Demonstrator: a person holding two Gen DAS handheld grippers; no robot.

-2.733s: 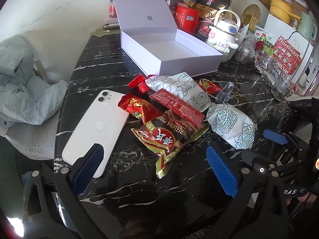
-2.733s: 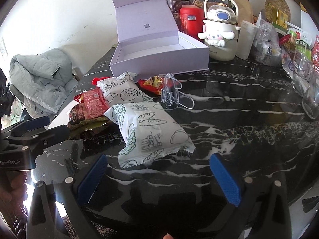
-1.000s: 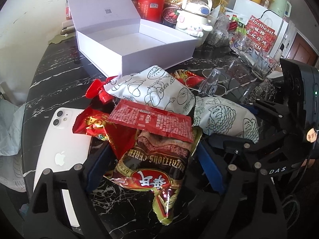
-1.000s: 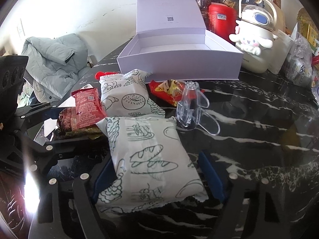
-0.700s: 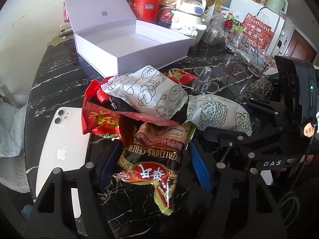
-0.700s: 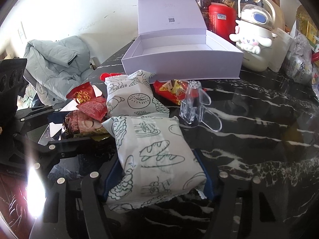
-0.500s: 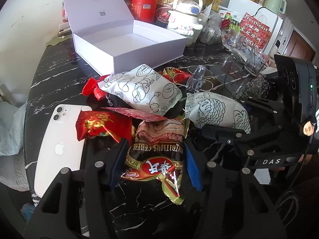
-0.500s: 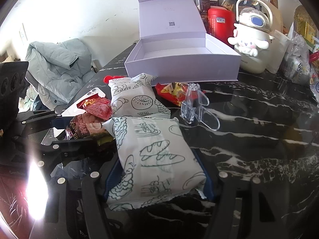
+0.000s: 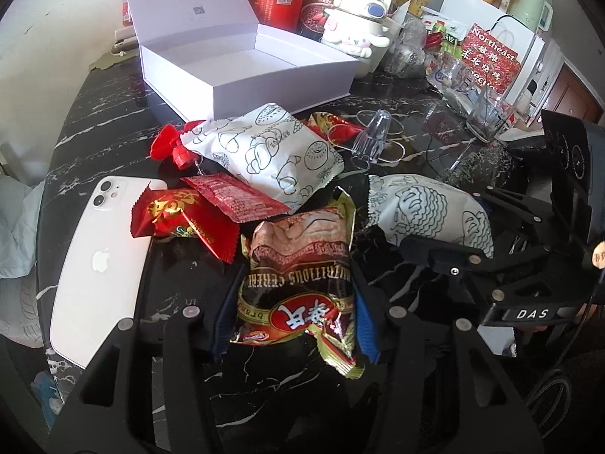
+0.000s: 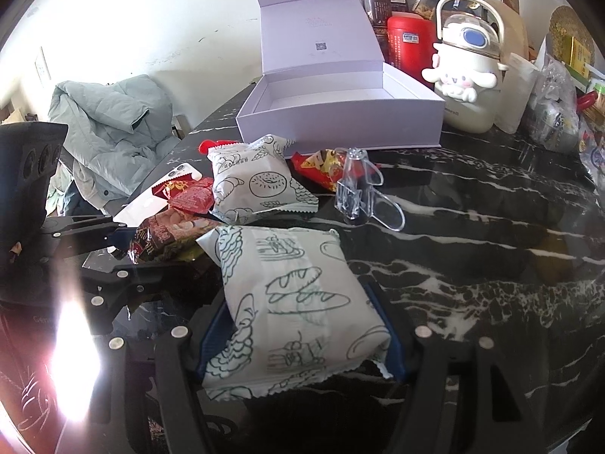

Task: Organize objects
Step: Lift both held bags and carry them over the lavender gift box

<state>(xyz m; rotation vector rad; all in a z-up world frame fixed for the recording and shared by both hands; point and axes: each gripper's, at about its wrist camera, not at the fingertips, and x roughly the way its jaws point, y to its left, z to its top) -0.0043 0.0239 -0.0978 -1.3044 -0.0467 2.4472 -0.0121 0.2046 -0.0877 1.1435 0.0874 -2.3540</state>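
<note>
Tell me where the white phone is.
The white phone lies face down at the table's left edge in the left wrist view, beside the red snack packet.

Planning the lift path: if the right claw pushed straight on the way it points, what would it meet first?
The right claw is shut on the white bread packet. Straight ahead, the second white packet and the clear plastic piece look nearest, with the open white box behind; depth is hard to judge.

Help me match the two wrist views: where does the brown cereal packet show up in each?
Left wrist: cereal packet at bottom centre, clamped between the left gripper's blue pads.
Right wrist: cereal packet at middle left, partly behind the white bread packet held by the right gripper.
Shared landmark: open white box behind the snack pile.
</note>
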